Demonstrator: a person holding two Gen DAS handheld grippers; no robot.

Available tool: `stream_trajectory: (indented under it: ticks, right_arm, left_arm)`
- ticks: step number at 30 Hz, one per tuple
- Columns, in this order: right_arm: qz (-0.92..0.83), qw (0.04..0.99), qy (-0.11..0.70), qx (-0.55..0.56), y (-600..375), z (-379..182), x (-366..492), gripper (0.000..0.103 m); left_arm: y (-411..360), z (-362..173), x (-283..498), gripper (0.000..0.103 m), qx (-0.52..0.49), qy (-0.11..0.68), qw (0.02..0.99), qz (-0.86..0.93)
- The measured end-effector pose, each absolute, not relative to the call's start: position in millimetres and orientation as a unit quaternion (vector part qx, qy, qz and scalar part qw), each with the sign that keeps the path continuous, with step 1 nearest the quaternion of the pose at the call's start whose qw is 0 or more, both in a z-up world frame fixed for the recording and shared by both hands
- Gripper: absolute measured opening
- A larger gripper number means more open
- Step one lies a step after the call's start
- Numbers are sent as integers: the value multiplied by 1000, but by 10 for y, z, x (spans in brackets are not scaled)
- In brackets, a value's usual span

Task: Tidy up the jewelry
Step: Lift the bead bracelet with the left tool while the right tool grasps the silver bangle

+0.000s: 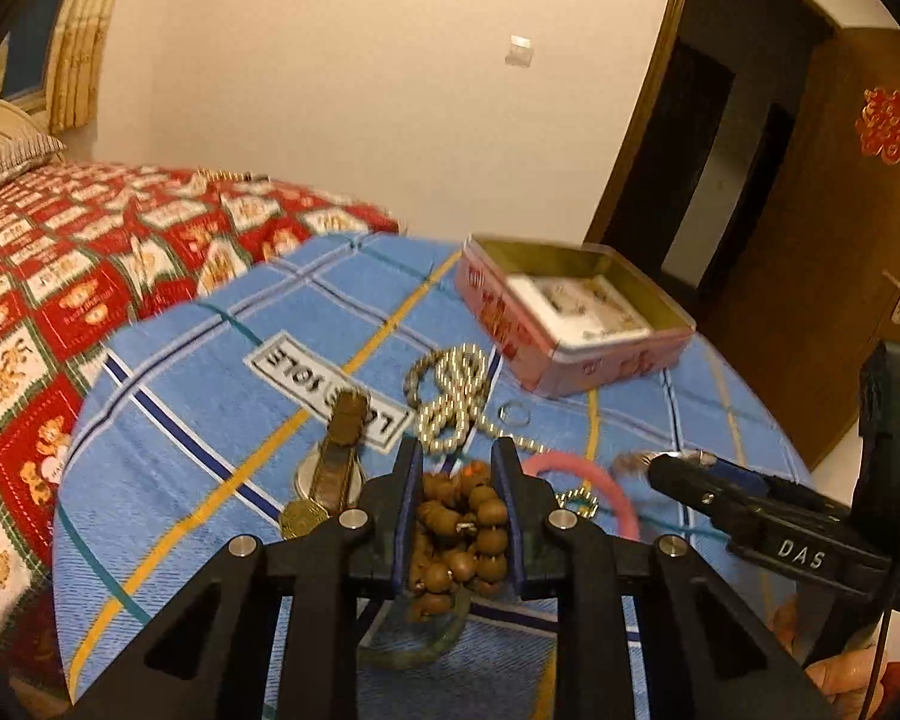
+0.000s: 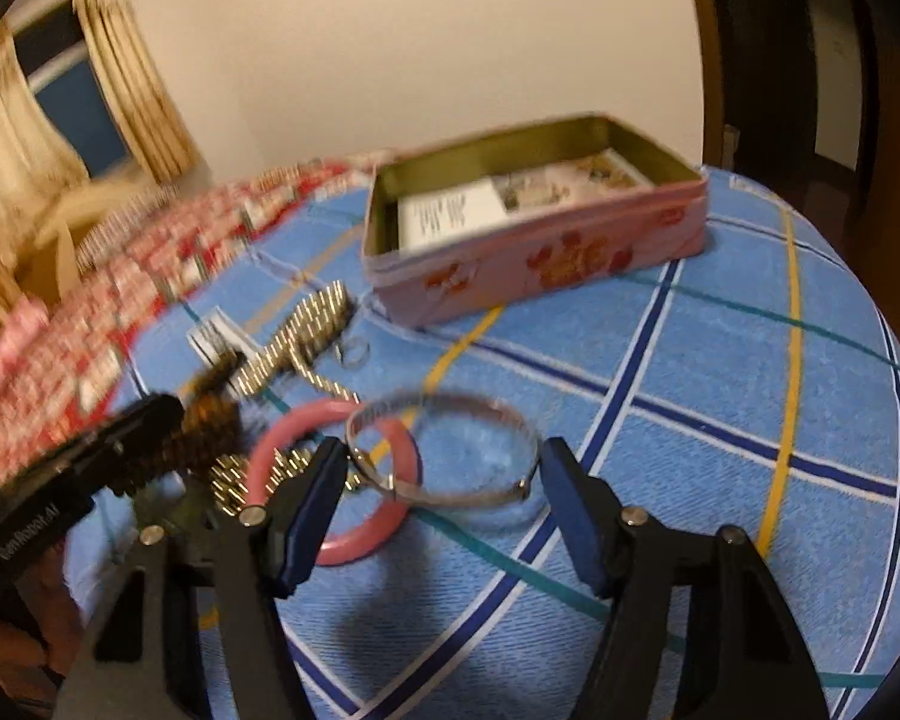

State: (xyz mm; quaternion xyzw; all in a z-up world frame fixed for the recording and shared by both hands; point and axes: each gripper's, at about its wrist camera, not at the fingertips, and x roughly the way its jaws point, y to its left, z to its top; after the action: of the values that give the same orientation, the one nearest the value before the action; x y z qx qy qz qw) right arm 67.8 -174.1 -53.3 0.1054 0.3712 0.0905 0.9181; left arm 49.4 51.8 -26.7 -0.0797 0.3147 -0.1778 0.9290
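Bead bracelet (image 1: 459, 531) pinched by left tongs (image 1: 457, 468)

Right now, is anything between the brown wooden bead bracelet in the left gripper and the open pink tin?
Yes: the silver ball chain and small ring lie between the bracelet and tin, low enough to clear.

You are in a home bedroom: a bed (image 1: 90, 252) with a red patterned quilt at left, curtains (image 2: 132, 78) upper left, a wooden door (image 1: 840, 240) at right.
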Motion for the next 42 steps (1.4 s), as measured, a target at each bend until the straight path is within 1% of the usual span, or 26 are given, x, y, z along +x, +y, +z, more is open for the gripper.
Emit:
stream_trajectory:
  ticks: [2, 3, 4, 5, 8, 10, 11, 12, 14, 15, 18, 19, 20, 21, 22, 27, 29, 35, 42]
  right_arm:
    - [87, 926, 349, 117, -1799, -480, 606, 68]
    - [84, 928, 341, 121, -1814, -456, 576, 60]
    - [78, 931, 336, 122, -1829, -444, 576, 29]
    - [80, 930, 336, 129, -1847, -446, 583, 18]
    - [83, 920, 356, 138, -1857, -500, 654, 19]
    - [88, 919, 355, 147, -1861, -507, 668, 19]
    - [86, 919, 353, 151, -1863, -508, 667, 22]
    - [85, 919, 353, 154, -1881, -508, 660, 29]
    - [79, 916, 360, 160, -1895, -530, 669, 82]
    - [76, 916, 360, 160, -1902, -530, 668, 86]
    - [83, 921, 354, 142, -1841, -488, 684, 86]
    - [76, 919, 368, 115, -1758, -499, 746, 83]
    - [69, 917, 383, 92, -1694, -522, 810, 76]
    - [67, 913, 396, 75, -1651, -553, 869, 73]
    - [66, 905, 416, 52, -1578, -604, 961, 66]
    - [61, 899, 434, 0, -1413, -644, 1163, 67]
    - [63, 901, 428, -10, -1384, -671, 1156, 72]
    - [80, 900, 428, -24, -1341, -667, 1112, 74]
    - [103, 901, 422, 15, -1442, -648, 1047, 74]
  left_arm:
    - [567, -207, 428, 24, -91, 288, 936, -182]
    - [580, -180, 397, 24, -94, 276, 939, -183]
    - [586, -161, 389, 24, -94, 270, 941, -182]
    - [574, -155, 388, 24, -91, 269, 941, -183]
    - [555, -171, 424, 24, -88, 275, 940, -182]
    - [576, -171, 420, 24, -92, 273, 940, -181]
    - [582, -164, 409, 24, -92, 269, 941, -181]
    - [581, -155, 398, 24, -91, 266, 942, -182]
    - [564, -140, 360, 24, -87, 258, 944, -185]
    - [555, -136, 355, 24, -85, 256, 945, -185]
    - [532, -139, 357, 24, -82, 257, 945, -185]
    - [532, -141, 359, 24, -82, 257, 945, -184]
    - [529, -140, 358, 24, -82, 256, 946, -182]
    - [532, -139, 358, 24, -83, 255, 946, -180]
    - [535, -135, 359, 24, -82, 254, 947, -178]
    - [575, -149, 399, 24, -88, 257, 947, -171]
    - [588, -155, 413, 24, -92, 260, 946, -172]
    - [592, -154, 432, 24, -95, 264, 944, -173]
    - [591, -157, 435, 24, -96, 265, 944, -170]
